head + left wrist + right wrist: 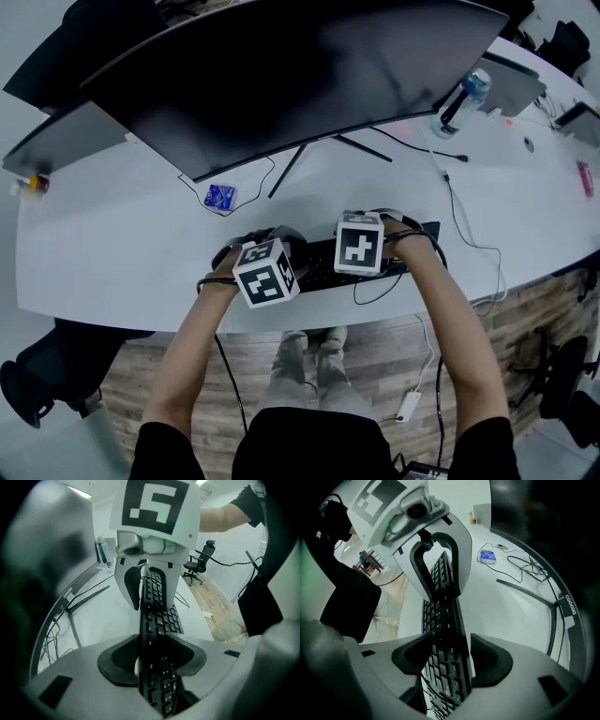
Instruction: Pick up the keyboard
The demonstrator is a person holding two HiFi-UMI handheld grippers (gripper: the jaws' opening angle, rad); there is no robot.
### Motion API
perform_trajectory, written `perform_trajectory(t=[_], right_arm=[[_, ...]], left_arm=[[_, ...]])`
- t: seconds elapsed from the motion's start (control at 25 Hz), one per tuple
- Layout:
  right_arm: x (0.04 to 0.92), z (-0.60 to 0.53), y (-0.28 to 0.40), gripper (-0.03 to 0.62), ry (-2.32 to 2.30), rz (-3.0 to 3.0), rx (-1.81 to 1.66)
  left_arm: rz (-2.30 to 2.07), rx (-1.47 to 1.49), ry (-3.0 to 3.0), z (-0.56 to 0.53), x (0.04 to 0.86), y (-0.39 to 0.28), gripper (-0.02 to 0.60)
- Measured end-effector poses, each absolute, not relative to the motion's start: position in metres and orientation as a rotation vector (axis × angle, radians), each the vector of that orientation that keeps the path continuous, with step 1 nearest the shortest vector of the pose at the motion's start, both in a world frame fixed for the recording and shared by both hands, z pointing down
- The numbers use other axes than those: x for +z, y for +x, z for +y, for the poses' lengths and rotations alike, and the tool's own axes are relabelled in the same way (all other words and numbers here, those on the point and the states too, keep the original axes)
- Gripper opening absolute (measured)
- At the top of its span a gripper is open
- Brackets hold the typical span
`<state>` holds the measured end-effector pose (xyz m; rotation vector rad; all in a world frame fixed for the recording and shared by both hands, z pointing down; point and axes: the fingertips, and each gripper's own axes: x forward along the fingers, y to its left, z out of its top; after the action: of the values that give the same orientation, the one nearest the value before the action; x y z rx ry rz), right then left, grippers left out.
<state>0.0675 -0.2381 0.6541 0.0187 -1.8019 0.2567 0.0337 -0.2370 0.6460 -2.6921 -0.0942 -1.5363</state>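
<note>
black keyboard [323, 264] lies along the near edge of the white desk [141, 244], its long axis running left to right. left gripper [154, 656] clamps its left end. right gripper [450, 660] straddles its right end, jaws wide, pads not yet pressing.

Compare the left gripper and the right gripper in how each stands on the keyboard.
The left gripper appears closed on the keyboard; the right gripper stands open, a gap showing beside the keyboard. The left gripper is at the keyboard's left end, the right gripper at its right end. Both have the keyboard between their jaws.
</note>
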Motion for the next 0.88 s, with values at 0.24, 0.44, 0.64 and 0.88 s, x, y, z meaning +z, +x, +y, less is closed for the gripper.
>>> perform_trajectory(t=[0.24,0.44,0.64,0.88], right_arm=[[0.659,-0.234,0.070,0.245,-0.006,-1.777,0.284],[0.656,-0.236,0.070,0.227,0.003,-1.782,0.259],[0.654,-0.237,0.070,0.222,0.025,-1.801,0.233],[0.647,-0.231,0.071,0.220,0.092,-1.822,0.153]], left_arm=[[-0.102,-1.527,-2.704,-0.236,0.646,0.034,0.184],[-0.116,-1.523,-2.703,-0.237,0.646,0.035,0.184],[-0.128,-1.534,-2.730,-0.237,0.644,0.036,0.184],[-0.142,-1.525,-2.754,-0.237,0.631,0.040,0.184]])
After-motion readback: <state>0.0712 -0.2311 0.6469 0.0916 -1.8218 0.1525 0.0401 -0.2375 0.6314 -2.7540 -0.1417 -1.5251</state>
